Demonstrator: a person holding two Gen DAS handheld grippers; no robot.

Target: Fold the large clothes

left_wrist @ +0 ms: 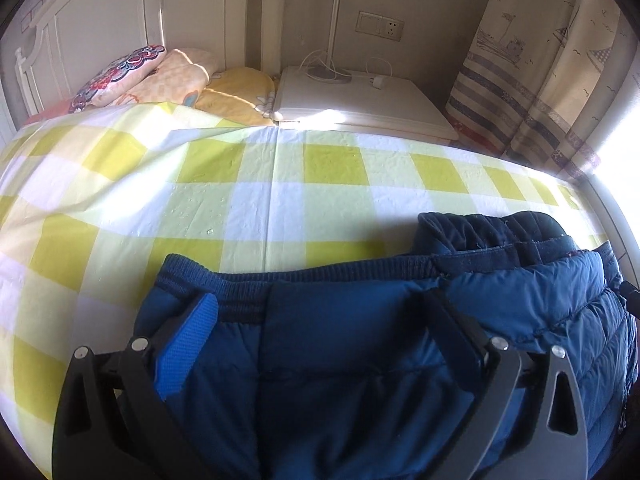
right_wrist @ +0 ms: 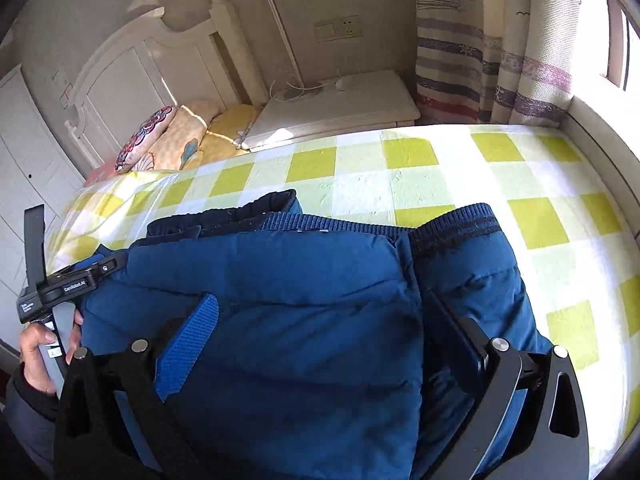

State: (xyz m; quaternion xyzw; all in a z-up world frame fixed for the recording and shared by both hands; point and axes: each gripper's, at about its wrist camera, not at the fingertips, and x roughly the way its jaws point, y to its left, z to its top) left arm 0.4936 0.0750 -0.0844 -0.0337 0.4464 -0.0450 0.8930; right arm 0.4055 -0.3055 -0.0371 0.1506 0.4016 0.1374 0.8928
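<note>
— Where is the puffy blue quilted jacket (right_wrist: 280,300) lying?
— On the yellow-checked bedsheet (left_wrist: 240,200), running off frame at six o'clock.
— The jaws?
— Left gripper (left_wrist: 320,332) and right gripper (right_wrist: 320,332) are both gaping; contact is possibly hidden.

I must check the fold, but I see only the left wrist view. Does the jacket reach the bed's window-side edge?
Observer: No. In the right wrist view, bare checked sheet lies between the blue padded jacket and that edge.
Operator: Is the right gripper closed?
Observer: No, the right gripper is open over the jacket.
Operator: Is my hand visible?
Observer: Yes, the left hand holds the left gripper's handle beside the jacket.
</note>
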